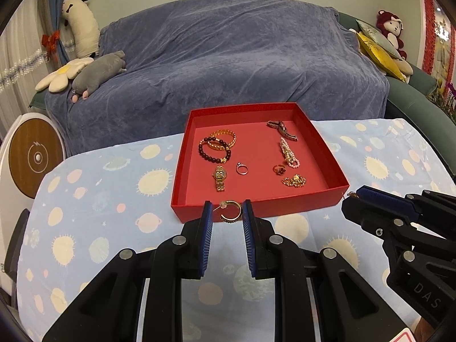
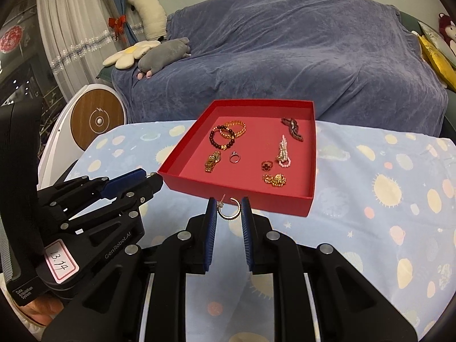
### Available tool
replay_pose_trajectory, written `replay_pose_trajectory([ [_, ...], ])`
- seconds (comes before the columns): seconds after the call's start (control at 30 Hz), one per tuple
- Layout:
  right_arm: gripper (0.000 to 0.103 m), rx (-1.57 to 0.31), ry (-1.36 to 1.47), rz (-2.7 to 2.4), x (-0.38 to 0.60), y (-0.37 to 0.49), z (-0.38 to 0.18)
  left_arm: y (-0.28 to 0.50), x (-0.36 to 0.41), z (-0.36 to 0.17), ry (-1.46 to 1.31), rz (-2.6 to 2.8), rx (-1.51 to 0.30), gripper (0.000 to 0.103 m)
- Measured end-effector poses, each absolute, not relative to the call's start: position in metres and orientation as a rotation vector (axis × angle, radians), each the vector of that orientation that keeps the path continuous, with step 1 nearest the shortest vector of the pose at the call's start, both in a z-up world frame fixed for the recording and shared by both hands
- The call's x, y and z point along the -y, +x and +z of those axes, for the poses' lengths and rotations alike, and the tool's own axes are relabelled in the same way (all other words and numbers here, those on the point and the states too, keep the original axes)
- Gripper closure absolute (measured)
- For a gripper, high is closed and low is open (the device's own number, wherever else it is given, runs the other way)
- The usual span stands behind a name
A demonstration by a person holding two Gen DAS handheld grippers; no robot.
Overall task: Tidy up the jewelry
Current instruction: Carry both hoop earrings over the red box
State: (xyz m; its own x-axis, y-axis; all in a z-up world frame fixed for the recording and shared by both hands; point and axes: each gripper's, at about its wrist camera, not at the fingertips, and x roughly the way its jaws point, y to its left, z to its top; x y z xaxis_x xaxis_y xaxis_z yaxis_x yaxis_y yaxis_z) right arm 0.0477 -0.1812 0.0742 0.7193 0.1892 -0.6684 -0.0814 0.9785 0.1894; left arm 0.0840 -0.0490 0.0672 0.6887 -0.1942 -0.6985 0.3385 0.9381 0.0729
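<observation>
A red tray (image 1: 336,183) (image 2: 310,196) on the blue patterned cloth holds bracelets (image 1: 218,145), a gold watch (image 1: 219,178), two rings (image 1: 242,168), a pearl clip (image 1: 289,152), a dark clip (image 1: 282,129) and a gold brooch (image 1: 295,181). My left gripper (image 1: 227,212) holds a gold hoop earring (image 1: 231,212) between its pads, just before the tray's near wall. My right gripper (image 2: 228,209) holds a second gold hoop earring (image 2: 229,209) the same way. Each gripper shows in the other's view: the right one (image 1: 353,199), the left one (image 2: 152,178).
A sofa under a blue-grey cover (image 1: 228,57) stands behind the table, with plush toys (image 1: 97,74) on its left and cushions (image 1: 376,48) on its right. A round white and wood device (image 1: 34,156) stands at the table's left end.
</observation>
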Motion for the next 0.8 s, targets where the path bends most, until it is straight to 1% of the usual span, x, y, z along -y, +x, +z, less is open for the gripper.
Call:
replay_pose_trajectory([
  [0.37,0.087,-0.73,0.164,0.133,0.195,0.102,0.088,0.133,0.072,0.087,0.201,-0.288,-0.706,0.085],
  [0.6,0.087,-0.737,0.192,0.123,0.204,0.14,0.084,0.172,0.078,0.082,0.18,-0.283,-0.727,0.085],
  [0.8,0.087,-0.76,0.218,0.106,0.211,0.173,0.071,0.201,0.082,0.068,0.161,-0.274,-0.762,0.085],
])
